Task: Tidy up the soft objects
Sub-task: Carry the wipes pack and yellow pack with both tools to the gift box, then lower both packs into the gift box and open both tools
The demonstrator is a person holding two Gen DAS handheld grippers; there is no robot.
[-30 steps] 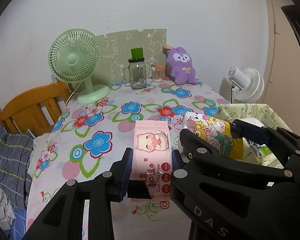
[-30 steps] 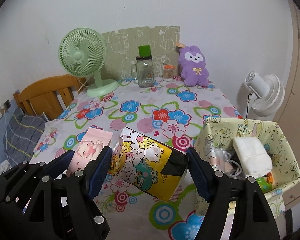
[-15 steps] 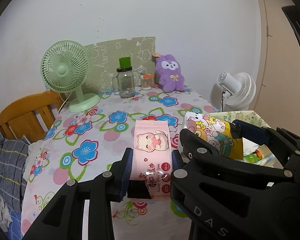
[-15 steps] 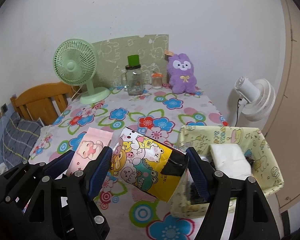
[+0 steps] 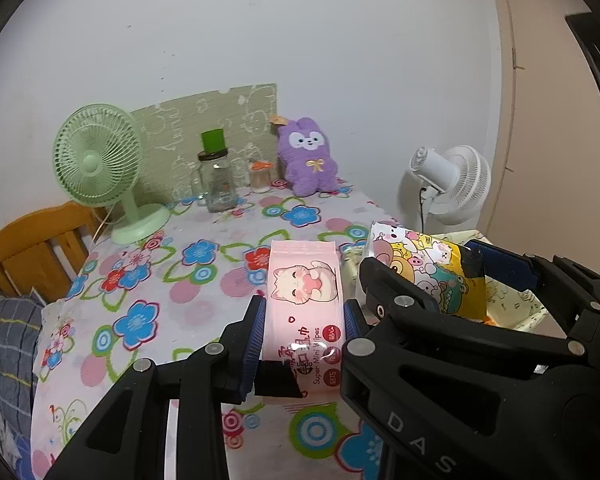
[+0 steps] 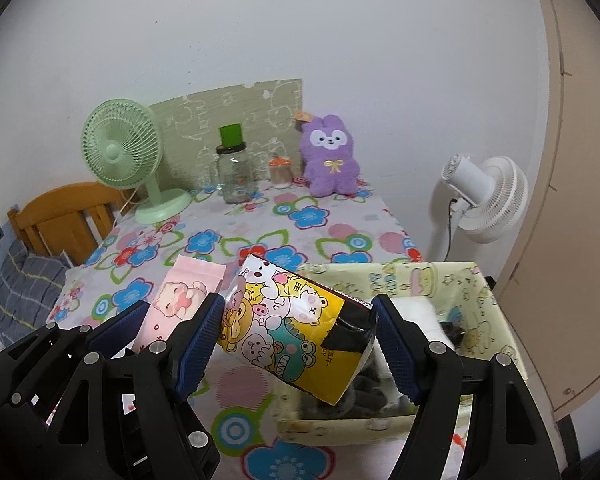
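Since a second ago both grippers have drawn back from the table's far edge, and the fabric basket (image 6: 484,292) at the table's right edge now lies directly under the yellow pack. The left gripper (image 5: 304,322) clamps narrowly on the pink wipes pack (image 5: 306,300), a flat, glossy plastic pouch pinched at its sides. Beside it, the right gripper (image 6: 298,340) grips wide across the yellow cartoon tissue pack (image 6: 296,328), a soft, crinkly block tilted above the floral tablecloth (image 6: 260,224).
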